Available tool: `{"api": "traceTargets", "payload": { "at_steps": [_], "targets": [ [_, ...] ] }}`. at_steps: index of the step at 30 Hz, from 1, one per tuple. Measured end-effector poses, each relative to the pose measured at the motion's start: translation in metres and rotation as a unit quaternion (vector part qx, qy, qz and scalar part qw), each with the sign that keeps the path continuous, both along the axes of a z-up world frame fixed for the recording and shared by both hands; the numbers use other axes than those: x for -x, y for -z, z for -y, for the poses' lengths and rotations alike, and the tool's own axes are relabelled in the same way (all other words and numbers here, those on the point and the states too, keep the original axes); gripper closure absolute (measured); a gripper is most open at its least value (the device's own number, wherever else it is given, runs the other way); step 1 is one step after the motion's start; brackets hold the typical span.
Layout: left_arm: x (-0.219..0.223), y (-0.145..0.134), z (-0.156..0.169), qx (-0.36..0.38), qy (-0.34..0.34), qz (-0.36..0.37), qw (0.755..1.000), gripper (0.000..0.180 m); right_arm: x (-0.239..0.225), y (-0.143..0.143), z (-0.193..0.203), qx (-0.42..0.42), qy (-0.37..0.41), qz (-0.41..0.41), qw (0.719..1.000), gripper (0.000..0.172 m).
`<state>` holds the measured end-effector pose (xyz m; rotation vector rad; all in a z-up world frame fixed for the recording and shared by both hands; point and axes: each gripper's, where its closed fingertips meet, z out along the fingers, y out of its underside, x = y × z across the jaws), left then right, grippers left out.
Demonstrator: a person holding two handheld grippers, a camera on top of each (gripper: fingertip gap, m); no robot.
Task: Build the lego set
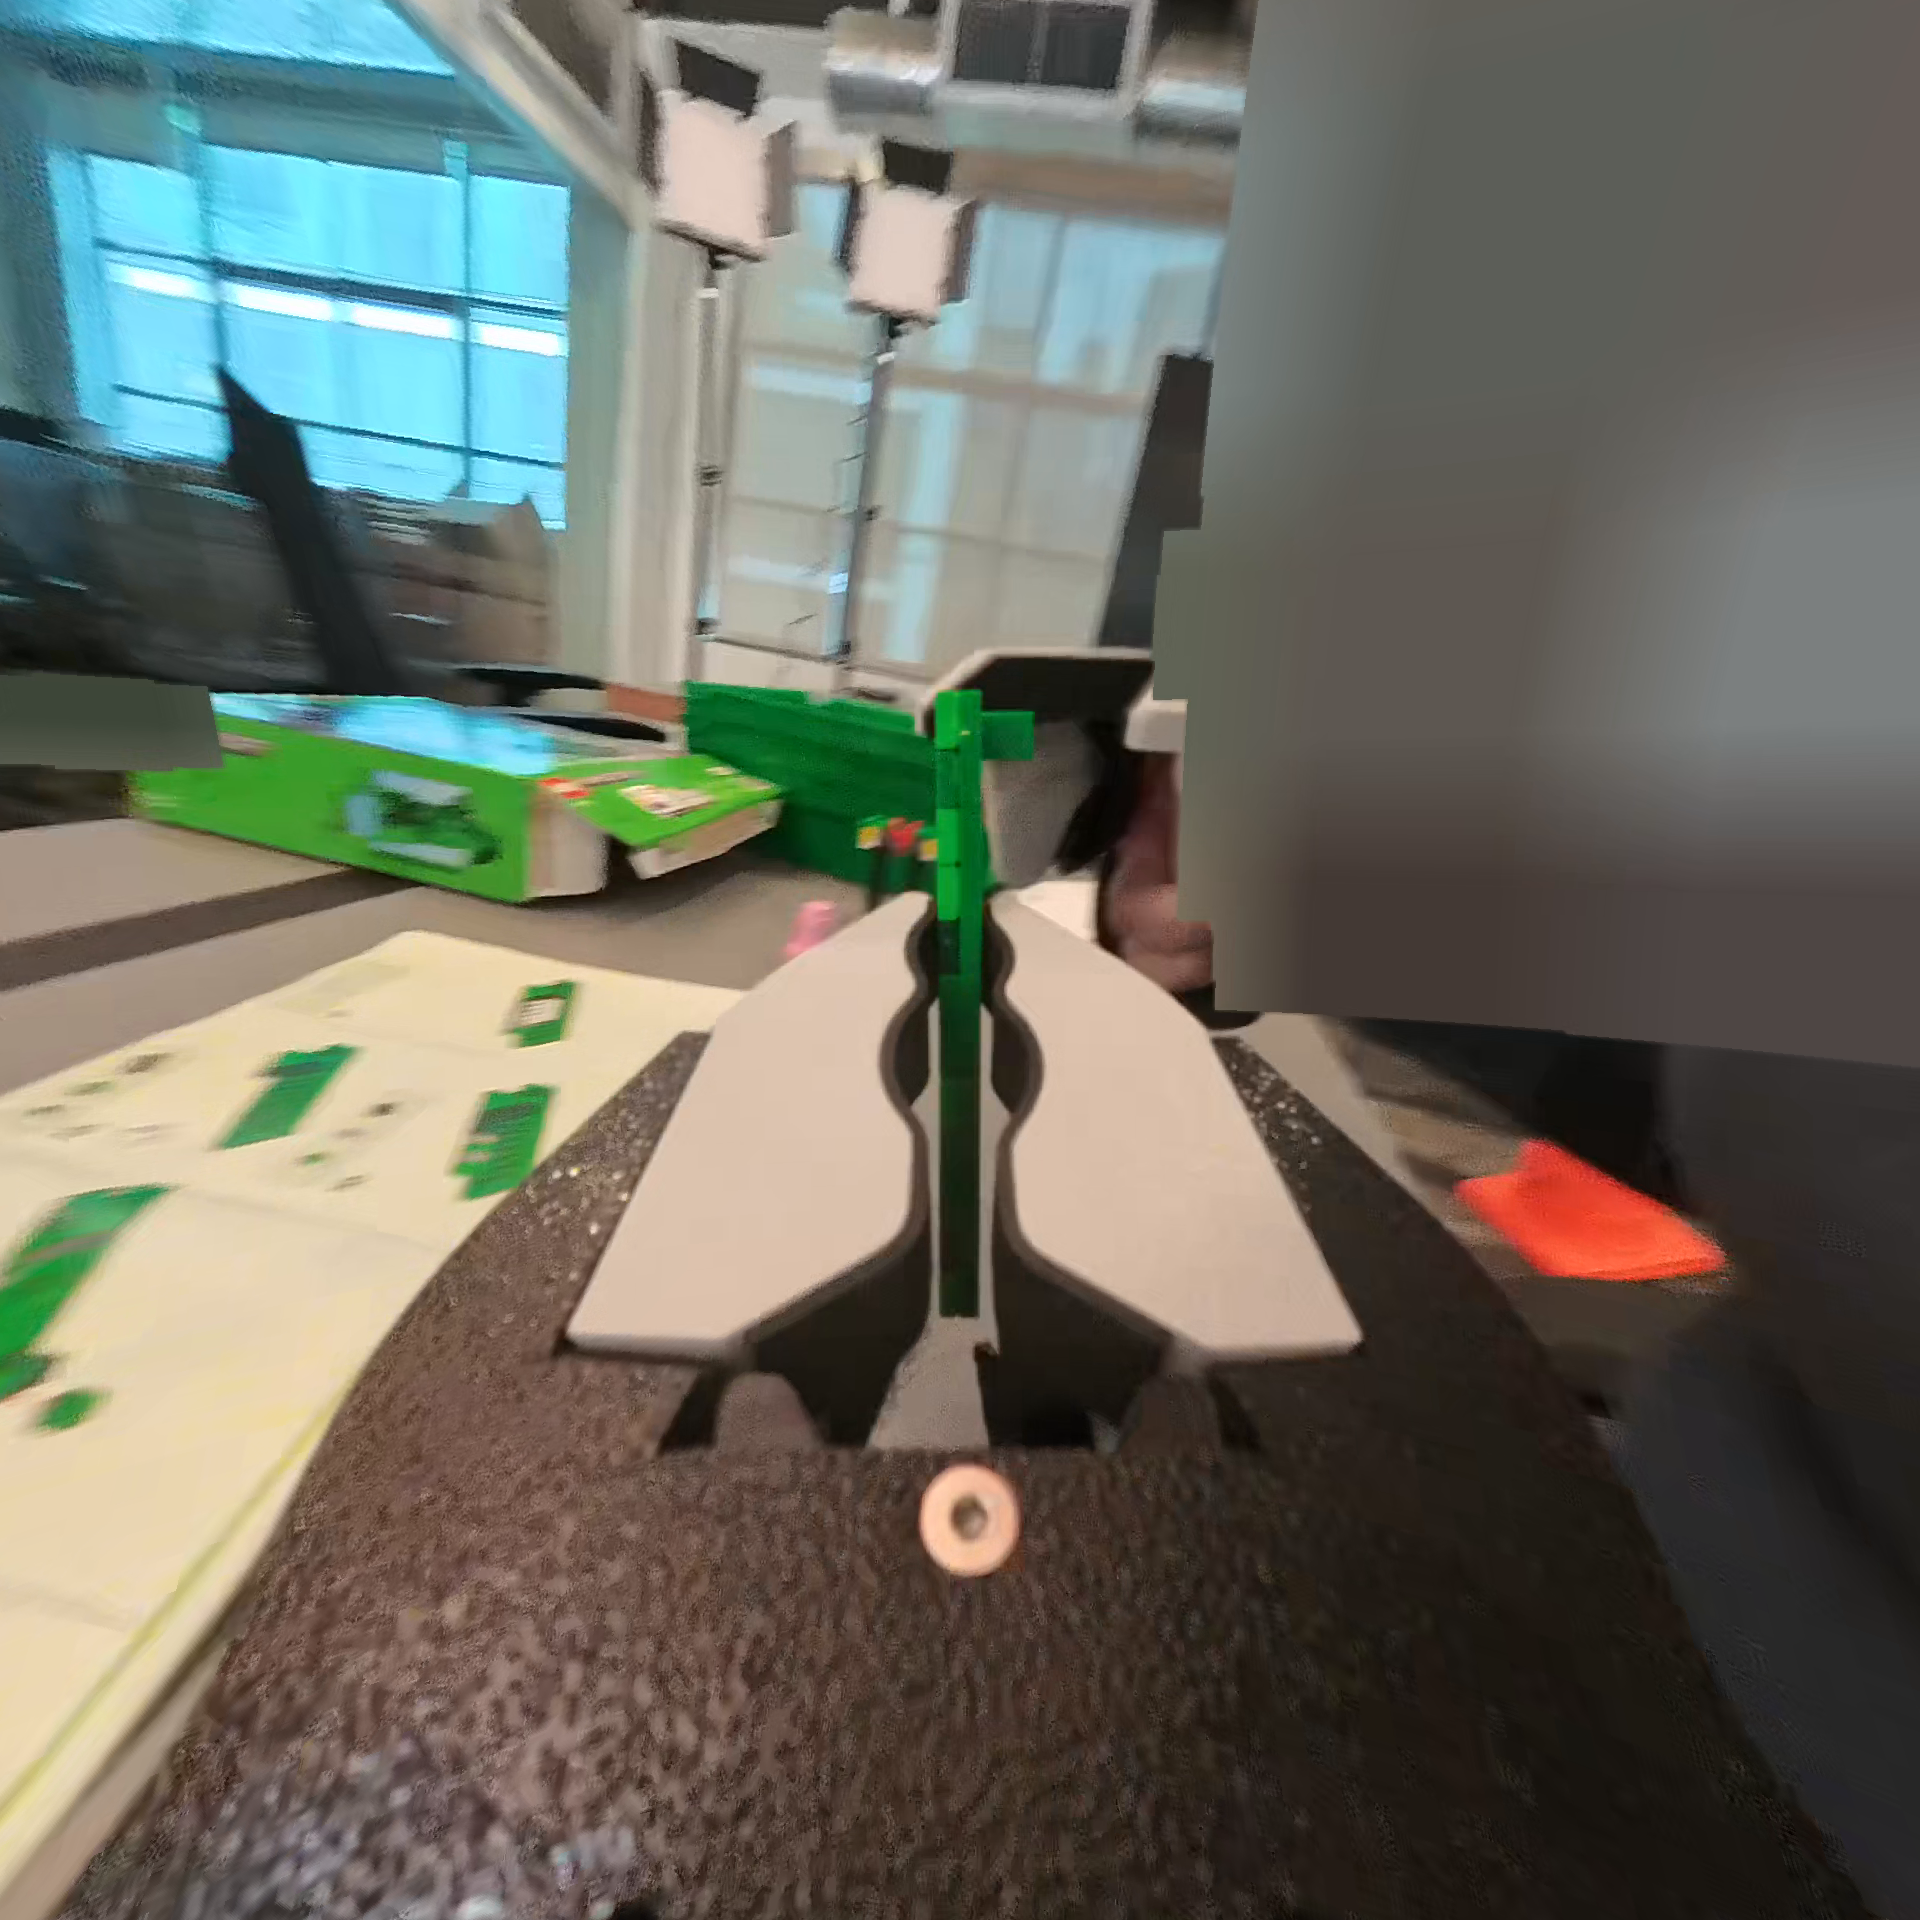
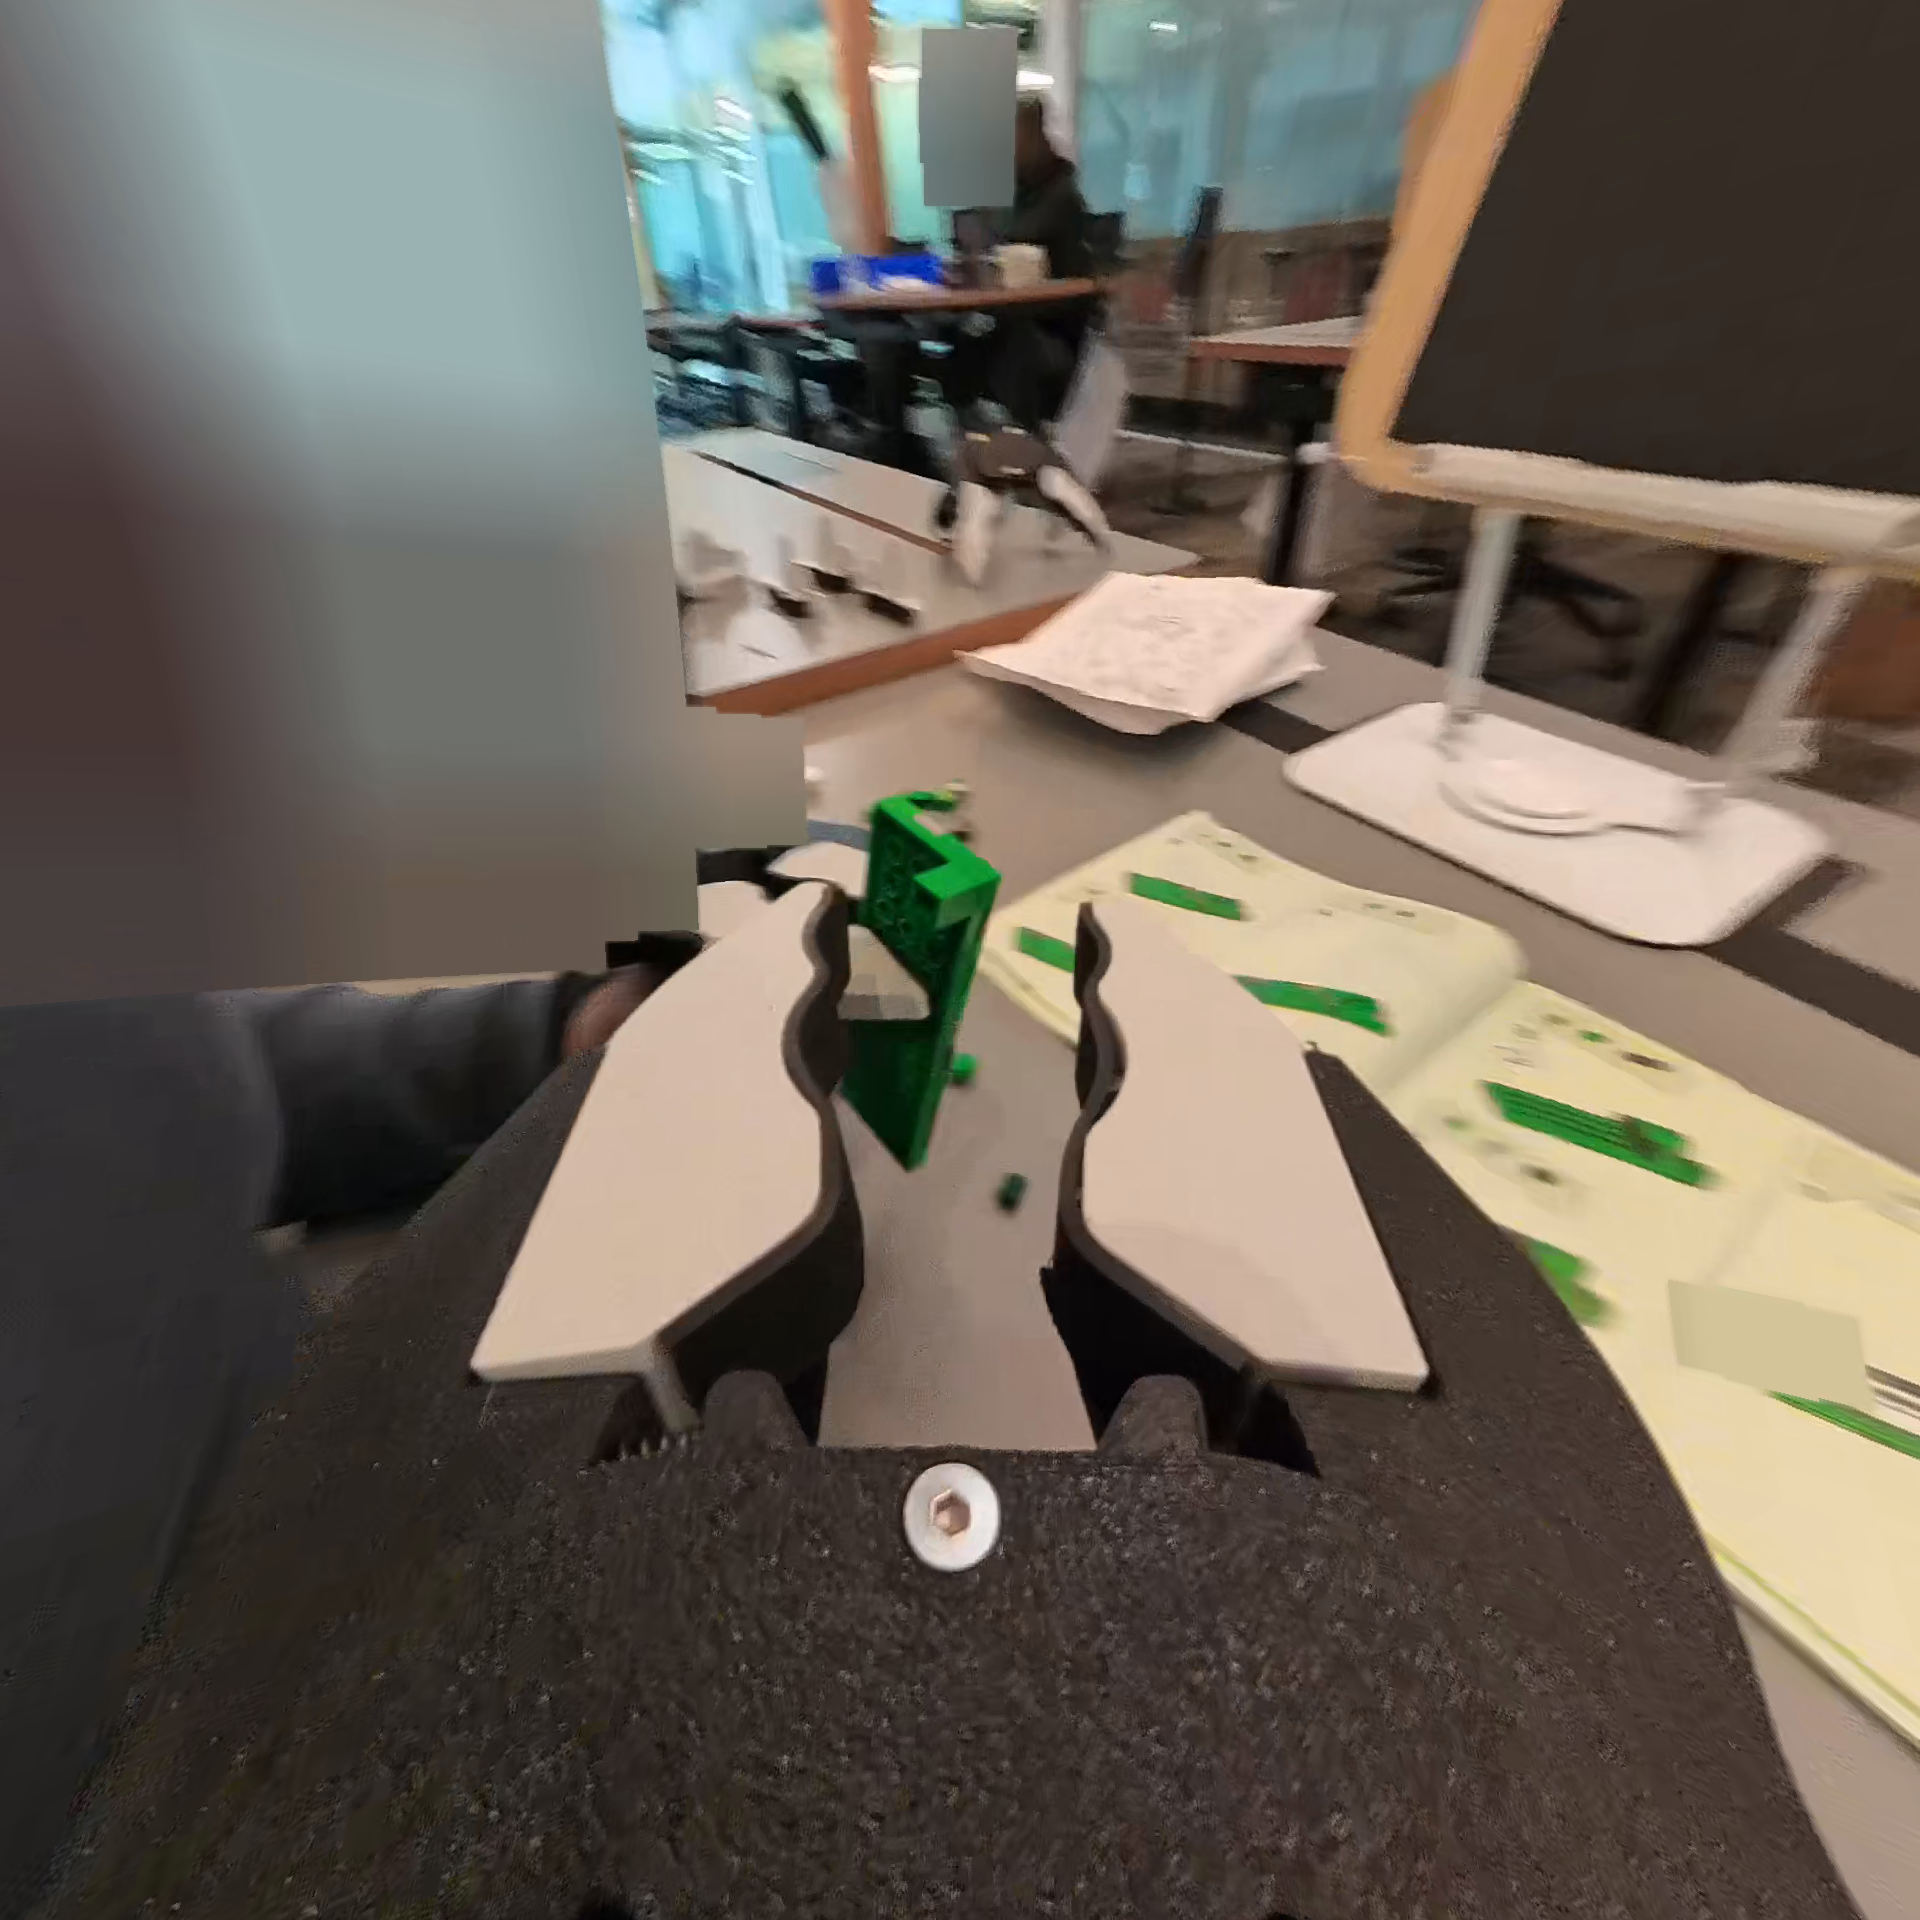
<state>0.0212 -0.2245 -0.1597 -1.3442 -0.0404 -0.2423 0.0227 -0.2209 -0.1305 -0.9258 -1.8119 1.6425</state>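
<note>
The left claw (image 1: 958, 914) was clamped on a green brick plate (image 1: 958, 1039), both pads pressed to its flat faces, its long axis running straight out along the fingers and past their tips. The right claw (image 2: 951, 925) stood wide apart, holding nothing; that plate (image 2: 920, 977) rose tilted just ahead of its left finger (image 2: 727, 1091), nearer that side than the other. Below on the grey counter (image 2: 1039, 769) lay a loose green stud (image 2: 1010, 1191). An open booklet (image 2: 1351, 997) lay beyond; a green box (image 1: 416, 800) lay farther off.
</note>
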Motion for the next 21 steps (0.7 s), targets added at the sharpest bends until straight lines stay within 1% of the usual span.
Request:
{"api": "traceTargets", "payload": {
  "at_steps": [1,3,4,5,7,9,11,15,21],
  "targets": [
    [-0.005,-0.003,0.002,-0.013,0.033,0.02,0.999,0.175,-0.005,-0.002,0.004,0.03,-0.038,0.012,0.999,0.132],
    [-0.012,-0.006,0.004,-0.025,0.076,0.039,0.996,0.175,-0.012,-0.008,0.008,0.079,-0.091,0.026,0.992,0.135],
    [-0.015,-0.006,0.005,-0.024,0.09,0.038,0.995,0.175,-0.015,-0.011,0.01,0.089,-0.108,0.024,0.99,0.136],
    [-0.019,-0.006,0.005,-0.024,0.1,0.034,0.994,0.175,-0.016,-0.011,0.01,0.087,-0.111,0.023,0.99,0.138],
    [-0.025,-0.007,0.004,-0.025,0.116,0.026,0.993,0.175,-0.015,-0.006,0.013,0.058,-0.11,0.024,0.992,0.138],
    [-0.029,-0.006,0.004,-0.024,0.126,0.025,0.991,0.175,-0.016,-0.001,0.019,0.035,-0.117,0.026,0.992,0.145],
    [-0.031,-0.007,0.004,-0.029,0.134,0.029,0.99,0.175,-0.017,-0.001,0.022,0.034,-0.122,0.025,0.992,0.153],
    [-0.033,-0.009,0.005,-0.033,0.143,0.032,0.989,0.175,-0.019,-0.003,0.023,0.044,-0.132,0.026,0.99,0.153],
    [-0.035,-0.01,0.005,-0.038,0.149,0.038,0.987,0.175,-0.02,-0.003,0.024,0.03,-0.131,0.012,0.991,0.154]
  ]
}}
